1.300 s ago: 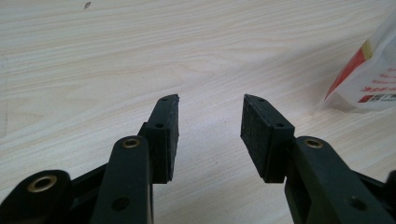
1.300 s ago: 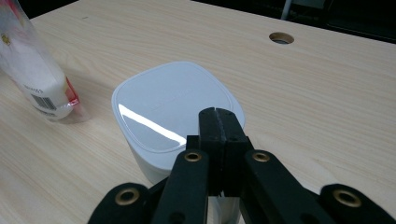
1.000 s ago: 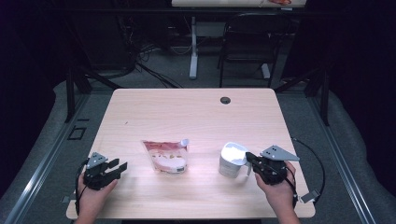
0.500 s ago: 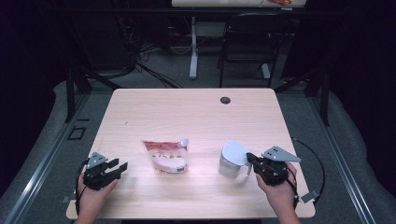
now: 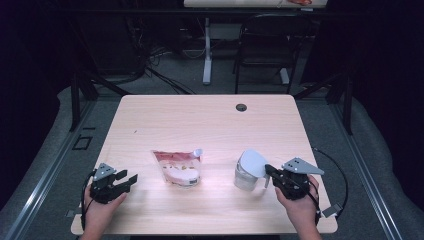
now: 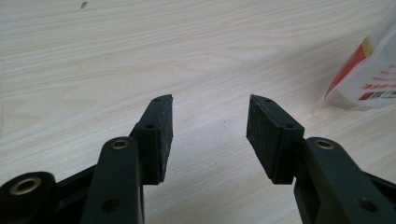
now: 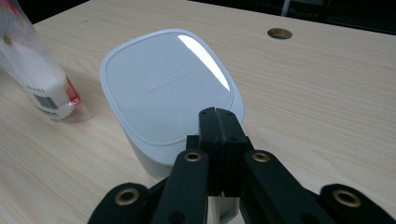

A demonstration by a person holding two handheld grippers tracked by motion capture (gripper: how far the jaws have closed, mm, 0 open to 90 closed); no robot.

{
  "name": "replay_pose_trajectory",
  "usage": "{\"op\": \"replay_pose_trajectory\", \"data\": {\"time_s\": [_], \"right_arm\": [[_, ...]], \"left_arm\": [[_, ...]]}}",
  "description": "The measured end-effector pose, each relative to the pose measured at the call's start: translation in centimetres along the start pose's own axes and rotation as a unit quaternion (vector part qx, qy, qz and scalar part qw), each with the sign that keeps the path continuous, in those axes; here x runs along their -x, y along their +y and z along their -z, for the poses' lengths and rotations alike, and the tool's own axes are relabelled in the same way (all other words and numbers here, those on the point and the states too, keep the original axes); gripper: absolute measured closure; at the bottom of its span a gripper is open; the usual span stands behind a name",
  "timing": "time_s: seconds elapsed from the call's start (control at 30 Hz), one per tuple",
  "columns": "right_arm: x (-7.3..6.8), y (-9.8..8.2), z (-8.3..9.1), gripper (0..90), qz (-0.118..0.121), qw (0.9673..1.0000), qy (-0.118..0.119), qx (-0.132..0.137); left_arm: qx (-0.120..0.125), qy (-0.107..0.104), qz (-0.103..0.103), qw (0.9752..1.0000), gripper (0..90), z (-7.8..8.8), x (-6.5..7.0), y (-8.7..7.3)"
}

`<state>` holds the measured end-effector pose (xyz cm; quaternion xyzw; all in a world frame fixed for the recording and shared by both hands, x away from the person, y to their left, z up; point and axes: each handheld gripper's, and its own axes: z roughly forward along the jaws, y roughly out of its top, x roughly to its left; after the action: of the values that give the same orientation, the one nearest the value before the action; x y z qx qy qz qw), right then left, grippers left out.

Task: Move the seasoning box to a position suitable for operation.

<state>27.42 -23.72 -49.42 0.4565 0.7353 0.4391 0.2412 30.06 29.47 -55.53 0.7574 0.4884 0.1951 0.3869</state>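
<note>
A red-and-white pouch (image 5: 177, 167) lies flat in the middle of the wooden table (image 5: 210, 125); its corner shows in the left gripper view (image 6: 373, 79). To its right stands a pale container (image 5: 245, 177) with a white lid (image 7: 168, 88). My right gripper (image 5: 267, 170) is shut, jaws pressed together, with its tips (image 7: 219, 114) at the lid's near rim. Whether anything thin is pinched I cannot tell. My left gripper (image 5: 129, 179) rests near the front left edge. Its jaws have just been opening, and only bare table lies between them (image 6: 210, 105).
A round cable hole (image 5: 241, 107) sits near the table's far edge. A chair (image 5: 265, 45) and a desk leg (image 5: 207, 50) stand on the dark floor behind. Bare wood stretches across the table's far half.
The left gripper's jaws stand slightly wider apart than before. Both hands, the pouch and the container have kept their places.
</note>
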Motion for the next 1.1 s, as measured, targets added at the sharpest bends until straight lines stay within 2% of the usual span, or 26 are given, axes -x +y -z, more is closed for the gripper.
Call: {"op": "replay_pose_trajectory", "data": {"time_s": [0.17,0.67,0.83,1.1], "right_arm": [[0.24,-0.19,0.07,90.0,-0.014,0.9999,0.006,0.003],[0.35,-0.37,0.09,90.0,-0.017,0.9998,0.007,0.001],[0.49,-0.51,0.06,90.0,-0.030,0.9995,0.012,0.007],[0.69,-0.84,-0.03,90.0,-0.041,0.9991,0.012,0.001]], "left_arm": [[0.000,-0.001,0.000,1.0000,51.1,0.00,0.03,0.00],[0.000,-0.001,0.001,1.0000,51.2,-0.06,0.06,-0.03],[0.000,-0.001,0.001,1.0000,51.2,-0.05,0.04,-0.02],[0.000,-0.001,0.000,1.0000,51.2,-0.06,0.05,-0.02]]}}
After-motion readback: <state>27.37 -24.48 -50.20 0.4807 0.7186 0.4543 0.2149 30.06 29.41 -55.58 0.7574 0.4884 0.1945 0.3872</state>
